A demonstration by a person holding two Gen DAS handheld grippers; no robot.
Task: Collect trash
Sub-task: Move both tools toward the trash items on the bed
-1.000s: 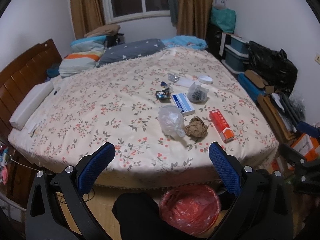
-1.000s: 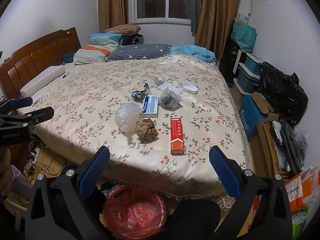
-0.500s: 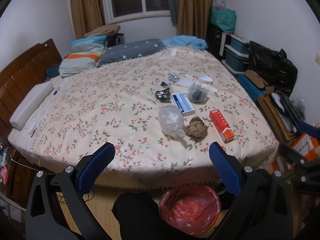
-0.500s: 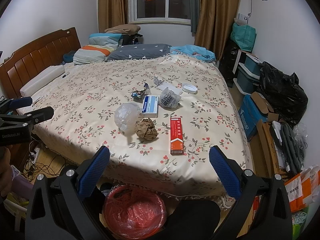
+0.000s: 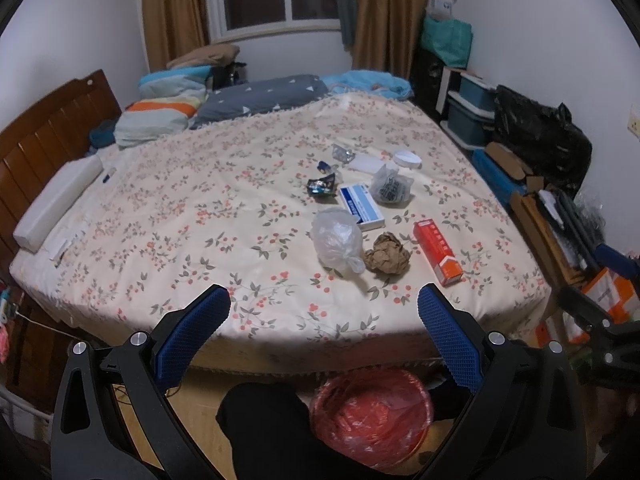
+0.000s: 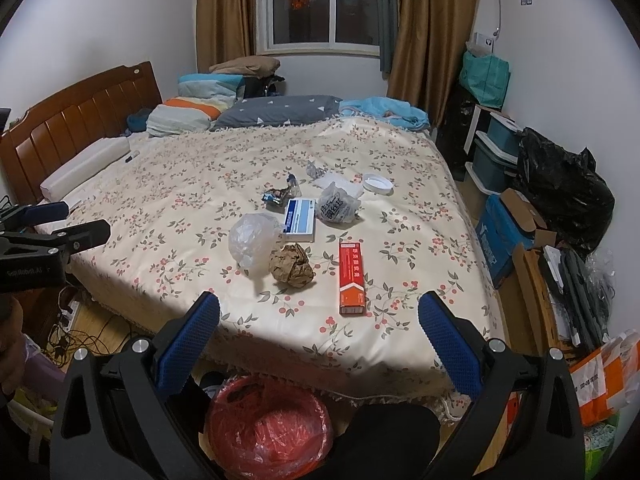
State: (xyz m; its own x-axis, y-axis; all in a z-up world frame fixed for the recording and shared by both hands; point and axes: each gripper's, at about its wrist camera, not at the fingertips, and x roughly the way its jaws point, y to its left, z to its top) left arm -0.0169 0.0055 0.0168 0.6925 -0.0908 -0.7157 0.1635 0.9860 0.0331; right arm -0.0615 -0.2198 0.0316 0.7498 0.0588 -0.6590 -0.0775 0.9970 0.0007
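Observation:
Trash lies on the floral bedspread (image 5: 200,216): a clear plastic bag (image 5: 336,242), a crumpled brown paper ball (image 5: 387,258), a red box (image 5: 438,251), a blue-white box (image 5: 362,206), a printed plastic bag (image 5: 390,189), a dark wrapper (image 5: 321,186) and a white lid (image 5: 407,158). A bin with a red liner (image 5: 372,414) stands on the floor below the bed edge. My left gripper (image 5: 324,312) and right gripper (image 6: 319,314) are both open and empty, held short of the bed, above the bin (image 6: 268,424). The paper ball (image 6: 291,266) and red box (image 6: 351,277) lie nearest the right gripper.
Pillows and folded bedding (image 5: 160,116) lie by the wooden headboard (image 5: 44,136). Storage boxes, cardboard and a black bag (image 5: 540,136) crowd the floor right of the bed. Cables (image 6: 76,336) lie on the floor at the left.

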